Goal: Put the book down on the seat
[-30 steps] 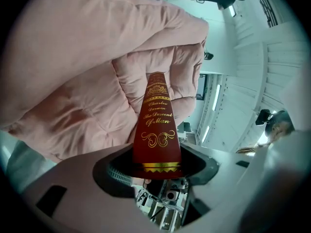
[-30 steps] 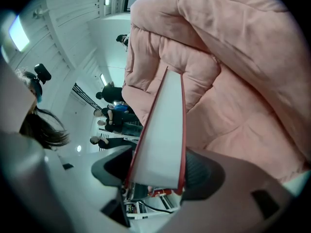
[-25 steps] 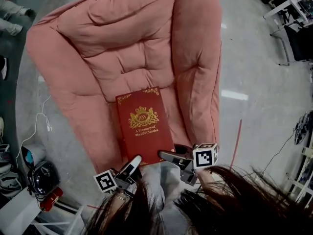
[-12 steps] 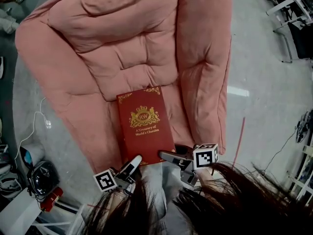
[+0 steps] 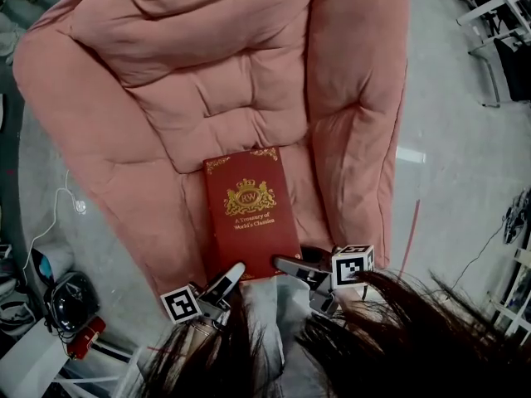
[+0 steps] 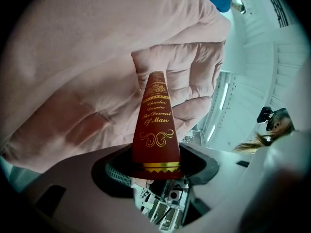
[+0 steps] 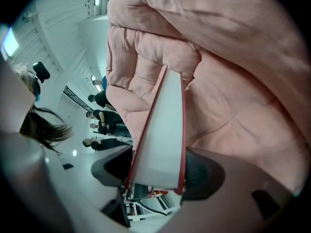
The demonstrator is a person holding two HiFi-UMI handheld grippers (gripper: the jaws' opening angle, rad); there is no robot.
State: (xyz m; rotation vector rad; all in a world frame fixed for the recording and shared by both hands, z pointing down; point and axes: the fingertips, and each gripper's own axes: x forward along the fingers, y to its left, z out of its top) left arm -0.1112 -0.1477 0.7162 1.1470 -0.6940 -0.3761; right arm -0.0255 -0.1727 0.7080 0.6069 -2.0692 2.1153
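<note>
Book [image 5: 251,214]: a dark red hardback with a gold crest, cover up, was held over the front of the seat cushion; whether it touched the cushion could not be told.
Left tool [image 5: 231,274]: at the book's near left corner, its jaws were clamped on the spine end; in the left gripper view the gilt-lettered spine [image 6: 156,125] rose from between them.
Right tool [image 5: 286,264]: at the near right corner, its jaws pinched the open side; the pale page block [image 7: 163,140] sat between them, framed by the red boards.
Armchair [image 5: 232,98]: pink and padded, with a tufted back and a thick arm on either side of the book.
Floor [image 5: 465,164]: grey and glossy, with a white cable [image 5: 62,214] lying left of the armchair.
</note>
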